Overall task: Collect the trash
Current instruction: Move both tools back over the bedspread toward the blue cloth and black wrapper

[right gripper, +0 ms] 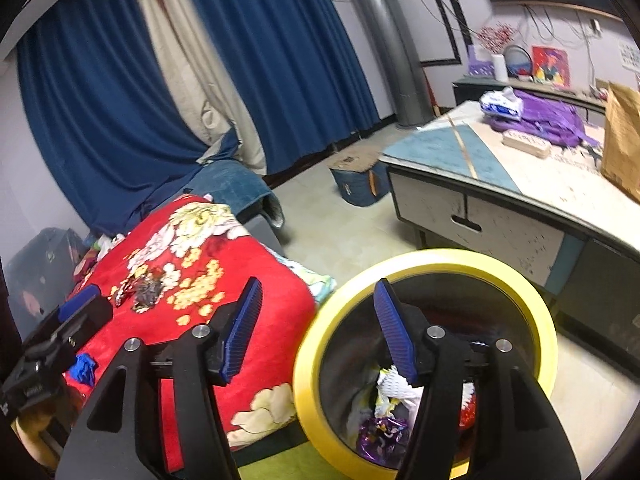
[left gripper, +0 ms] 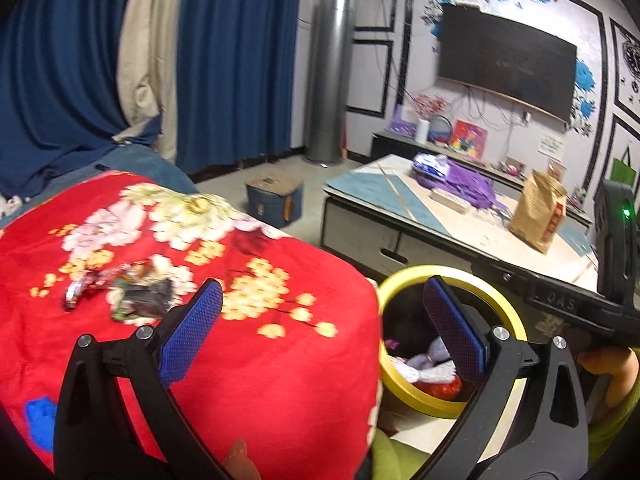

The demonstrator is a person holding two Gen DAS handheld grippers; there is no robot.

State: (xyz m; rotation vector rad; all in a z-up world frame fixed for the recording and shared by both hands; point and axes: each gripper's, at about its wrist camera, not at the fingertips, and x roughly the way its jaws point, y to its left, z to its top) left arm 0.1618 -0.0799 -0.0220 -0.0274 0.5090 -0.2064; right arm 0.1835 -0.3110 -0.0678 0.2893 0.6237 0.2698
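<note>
Living room, dim light; nearest surface is a plush red blanket printed with cream and yellow flowers (left gripper: 256, 360), draped over a soft seat. Left claw (left gripper: 322, 330): black frame, blue ribbed pads, jaws spread wide, nothing between them. It hangs over the blanket's right edge. Right claw (right gripper: 318, 330): same build, jaws apart and empty, right finger over the mouth of the bin. A hand in a green sleeve (left gripper: 612, 376) grips the right claw's handle.

Round waste bin with a glossy yellow rim and dark metal wall (right gripper: 400, 268) stands on the floor just beside the blanket. Inside it: crumpled white paper (right gripper: 394, 386), a purple foil wrapper (right gripper: 380, 434), something red.

Farther out on the blanket, a small heap of crinkled foil wrappers, silver and dark (left gripper: 120, 294), uncollected, well apart from both claws.

Beyond: low worktop with blue-and-cream glossy top (left gripper: 400, 196) carrying a purple cloth bag (left gripper: 460, 178) and a brown paper bag (left gripper: 538, 212). Blue pleated curtains (left gripper: 236, 60) and a wall-mounted black television (left gripper: 508, 60) behind.
</note>
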